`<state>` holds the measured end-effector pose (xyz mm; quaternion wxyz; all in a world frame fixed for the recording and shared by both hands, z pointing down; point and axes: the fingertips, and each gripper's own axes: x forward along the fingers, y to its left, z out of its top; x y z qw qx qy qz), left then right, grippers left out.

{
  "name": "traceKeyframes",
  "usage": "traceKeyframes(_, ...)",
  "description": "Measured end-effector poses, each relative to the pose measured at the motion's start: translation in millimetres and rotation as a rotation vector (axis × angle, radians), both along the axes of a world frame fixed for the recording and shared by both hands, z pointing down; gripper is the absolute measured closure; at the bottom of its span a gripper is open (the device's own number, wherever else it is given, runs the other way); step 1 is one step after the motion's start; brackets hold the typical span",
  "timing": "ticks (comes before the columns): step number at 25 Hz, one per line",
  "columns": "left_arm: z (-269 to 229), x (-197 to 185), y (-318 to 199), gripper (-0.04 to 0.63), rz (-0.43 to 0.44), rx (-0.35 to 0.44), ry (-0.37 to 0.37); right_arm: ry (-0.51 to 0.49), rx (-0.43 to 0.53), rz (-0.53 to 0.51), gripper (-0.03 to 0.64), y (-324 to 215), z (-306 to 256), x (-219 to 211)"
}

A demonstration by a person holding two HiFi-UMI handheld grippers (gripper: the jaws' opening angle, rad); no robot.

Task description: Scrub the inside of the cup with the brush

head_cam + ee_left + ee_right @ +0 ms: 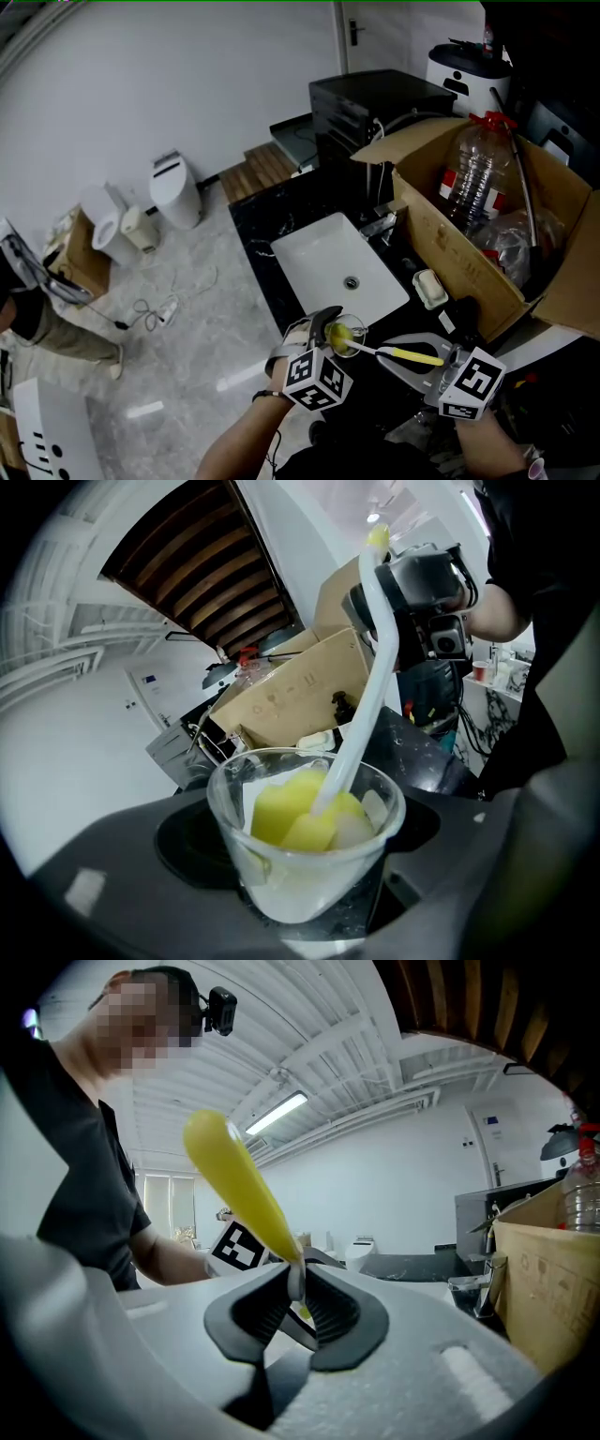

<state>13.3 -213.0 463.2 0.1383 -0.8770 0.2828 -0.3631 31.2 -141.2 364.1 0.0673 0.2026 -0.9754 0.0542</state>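
Mid-scrub, my left tool (330, 331) clasped the cup (305, 841) just near of the sink (314, 251), my right tool (298, 1299) pinched the brush (240, 1188), its sponge (295, 816) deep inside; next, I judged, it needed twisting round the cup.

The left gripper (343, 336) and right gripper (407, 355) are pale grey, with black ribbed pads (334, 1312) and black-and-white marker cubes (317, 380). The short-sleeved shirt (75, 1194) looks black.

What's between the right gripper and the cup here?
Only the brush: its yellow handle is clamped in the right gripper's jaws, and its white stem bridges the gap into the cup, which the left gripper holds. The head view shows this.
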Motion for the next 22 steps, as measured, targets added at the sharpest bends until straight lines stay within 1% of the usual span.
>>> traceKeyframes(4,6,5,8,0.156,0.027,-0.024,-0.007,-0.008,0.024,0.017,0.569,-2,-2,-1)
traceKeyframes(9,20,17,27,0.156,0.133,-0.048,-0.061,-0.021,0.051,0.018,0.574,-6,-8,-2)
traceKeyframes(12,21,22,35,0.158,0.172,-0.072,-0.064,-0.017,0.087,0.037,0.575,-9,-13,-1)
traceKeyframes(17,19,20,33,0.156,0.175,-0.067,-0.068,-0.001,0.135,0.071,0.574,-12,-17,4)
traceKeyframes(22,21,11,22,0.156,0.136,-0.066,-0.069,-0.024,0.159,0.109,0.572,-15,-23,14)
